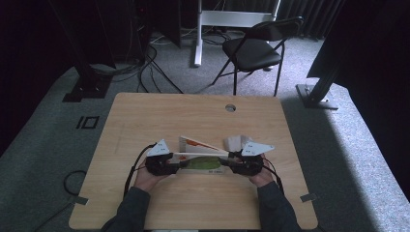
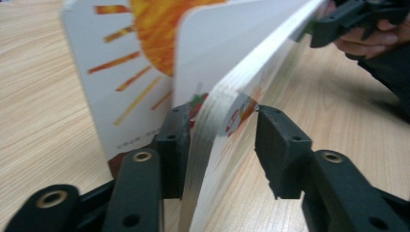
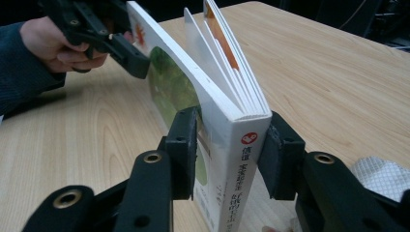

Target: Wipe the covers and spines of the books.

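Observation:
A picture board book [image 1: 203,162] stands on edge on the wooden table [image 1: 193,111], held between both grippers. My left gripper [image 1: 178,165] is shut on the page-edge end; in the left gripper view its jaws [image 2: 220,140] straddle the thick block of pages [image 2: 227,63], while one sun-printed leaf [image 2: 121,72] fans away behind. My right gripper [image 1: 227,166] is shut on the spine end; in the right gripper view its jaws [image 3: 229,145] press both sides of the spine, with the green-printed cover [image 3: 169,87] running off toward the left gripper [image 3: 130,55].
A crumpled white mesh cloth [image 1: 234,141] lies just beyond the right gripper, also seen low right [image 3: 382,176]. A round cable hole [image 1: 230,107] sits near the table's far edge. A black folding chair [image 1: 256,46] and cables stand on the carpet behind.

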Available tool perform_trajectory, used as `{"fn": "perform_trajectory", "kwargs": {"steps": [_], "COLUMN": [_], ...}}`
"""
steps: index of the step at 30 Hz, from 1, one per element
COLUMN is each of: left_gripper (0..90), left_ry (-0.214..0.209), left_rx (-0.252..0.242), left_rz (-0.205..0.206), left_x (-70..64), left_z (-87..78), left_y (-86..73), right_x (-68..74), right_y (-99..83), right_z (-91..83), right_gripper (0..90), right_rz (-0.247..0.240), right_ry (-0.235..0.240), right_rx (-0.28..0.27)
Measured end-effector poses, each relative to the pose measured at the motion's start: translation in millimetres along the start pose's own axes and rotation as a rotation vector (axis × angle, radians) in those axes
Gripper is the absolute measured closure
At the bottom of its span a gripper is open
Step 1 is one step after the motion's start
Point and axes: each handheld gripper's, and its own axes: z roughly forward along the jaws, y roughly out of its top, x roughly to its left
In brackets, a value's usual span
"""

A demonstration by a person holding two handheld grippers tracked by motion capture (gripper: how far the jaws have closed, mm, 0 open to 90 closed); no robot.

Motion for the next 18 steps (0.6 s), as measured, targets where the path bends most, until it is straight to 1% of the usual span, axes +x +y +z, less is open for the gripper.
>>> {"fn": "perform_trajectory", "kwargs": {"steps": [1,2,3,5,6,7,8,9,10,11,12,13,14,15,16,17,18], "left_gripper": [55.9,52.9,52.9,49.3,46.8,46.8,46.8,44.4,42.3,42.3,40.8,39.7,37.9,37.9,35.7,34.3,31.6], "left_ry": [0.000,0.004,0.017,0.045,0.045,0.045,0.059,0.063,0.068,0.076,0.079,0.079,0.084,0.087,0.085,0.095,0.095], "left_rx": [0.000,-0.023,-0.034,-0.058,-0.058,-0.058,-0.067,-0.071,-0.075,-0.081,-0.085,-0.085,-0.095,-0.096,-0.098,-0.099,-0.099], "left_rz": [0.000,-0.029,-0.034,-0.041,-0.041,-0.041,-0.048,-0.053,-0.057,-0.063,-0.068,-0.068,-0.074,-0.073,-0.076,-0.074,-0.074], "left_x": [0.0,3.8,4.7,8.2,8.2,8.2,10.6,11.5,12.4,13.2,14.1,14.1,15.5,15.8,16.3,16.0,16.0], "left_z": [0.0,-4.1,-6.4,-13.2,-13.2,-13.2,-16.3,-17.4,-18.2,-18.5,-18.8,-18.8,-18.8,-18.6,-17.9,-17.5,-17.5], "left_y": [0.0,-2.0,-3.1,-5.2,-5.2,-5.2,-5.6,-5.6,-5.6,-5.6,-5.5,-5.5,-5.1,-4.8,-3.7,-2.9,-2.9], "right_x": [0.5,1.6,1.6,3.2,3.2,3.2,3.2,2.8,2.2,2.2,2.1,2.1,2.5,2.5,3.6,4.8,4.8], "right_y": [0.0,0.0,0.0,-0.1,-0.1,-0.1,-0.1,-0.1,0.1,0.1,0.2,0.2,2.2,2.2,3.8,4.8,4.8], "right_z": [-0.2,-0.6,-0.6,-1.3,-1.3,-1.5,-1.5,-1.8,-1.7,-1.7,-1.4,-1.4,1.9,1.9,5.0,7.1,7.1], "right_gripper": [62.3,64.1,64.1,65.9,65.9,65.9,66.3,66.6,64.3,64.3,60.0,60.0,51.5,51.5,50.6,50.6,50.6], "right_rz": [-0.005,-0.008,-0.008,-0.022,-0.022,-0.022,-0.022,-0.024,-0.016,-0.016,-0.009,-0.009,-0.007,-0.007,-0.008,-0.012,-0.012], "right_ry": [0.001,0.007,0.007,0.011,0.011,0.012,0.012,0.018,0.021,0.021,0.023,0.023,0.018,0.018,0.023,0.023,0.023], "right_rx": [0.001,0.003,0.003,0.005,0.005,0.006,0.006,0.007,0.008,0.008,0.002,0.002,-0.003,-0.003,-0.005,-0.007,-0.007]}}
